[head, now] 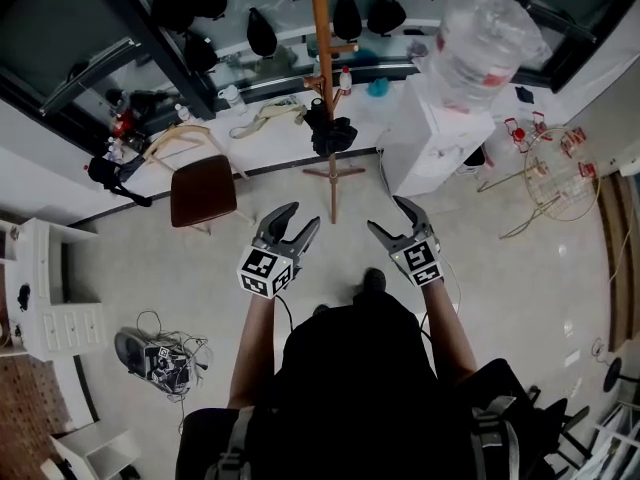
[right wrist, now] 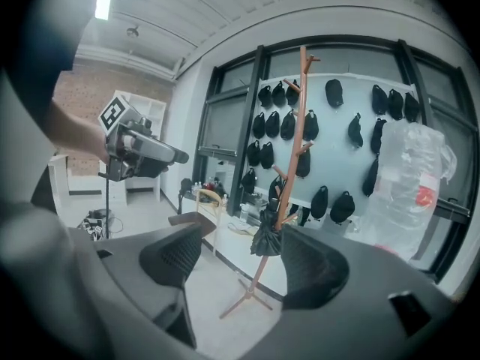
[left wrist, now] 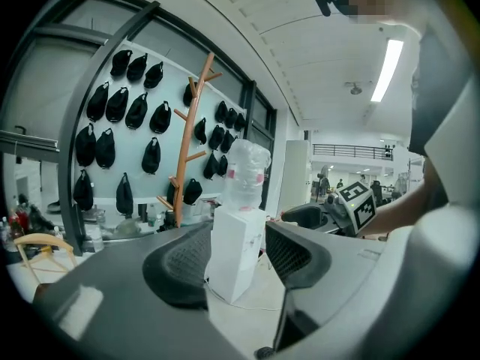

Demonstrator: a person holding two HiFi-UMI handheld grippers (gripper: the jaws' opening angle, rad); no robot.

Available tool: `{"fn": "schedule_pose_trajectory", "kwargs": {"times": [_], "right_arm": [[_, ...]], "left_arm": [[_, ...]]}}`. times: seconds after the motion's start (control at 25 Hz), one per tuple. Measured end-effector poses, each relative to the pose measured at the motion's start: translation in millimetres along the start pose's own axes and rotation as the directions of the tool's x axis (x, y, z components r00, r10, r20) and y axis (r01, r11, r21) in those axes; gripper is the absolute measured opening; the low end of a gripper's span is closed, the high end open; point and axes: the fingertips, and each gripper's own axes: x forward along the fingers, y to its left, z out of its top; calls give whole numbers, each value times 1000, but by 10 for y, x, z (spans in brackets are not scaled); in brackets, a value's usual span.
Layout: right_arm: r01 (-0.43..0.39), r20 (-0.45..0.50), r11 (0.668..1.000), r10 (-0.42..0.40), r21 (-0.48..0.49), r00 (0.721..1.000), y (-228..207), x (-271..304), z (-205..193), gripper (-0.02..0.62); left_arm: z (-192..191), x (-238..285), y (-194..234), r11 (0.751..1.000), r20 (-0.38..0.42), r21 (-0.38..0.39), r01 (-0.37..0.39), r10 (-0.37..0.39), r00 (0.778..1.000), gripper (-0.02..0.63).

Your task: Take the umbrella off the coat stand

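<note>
A folded black fabric umbrella (head: 331, 134) hangs bunched on a slim orange-brown wooden coat stand (head: 321, 28) with angled pegs and crossed feet. The stand rests on a pale, glossy floor (head: 140, 268). Beside it is a boxy white water dispenser (head: 425, 143) topped by a clear, crinkled plastic bottle (head: 487, 33). A brown-seated chair (head: 203, 190) sits nearby. The left tool (head: 303, 217) and right tool (head: 388, 214) have their ribbed black pads spread and grip nothing, well apart from the umbrella.
</note>
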Motion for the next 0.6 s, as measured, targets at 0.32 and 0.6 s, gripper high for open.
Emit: {"fn": "schedule_pose_trajectory", "kwargs": {"times": [0.32,0.6], "right_arm": [[-86,-10,996,85,-21,996,-389,88,-98,333],[-157,-2,987,157,-32,988,-661,167,-195,330]], "left_arm": [[118,360,-68,998,-4,-23,-66,65,998,227],[113,581,-119,988,-12,-52,-145,145,989,227]]}}
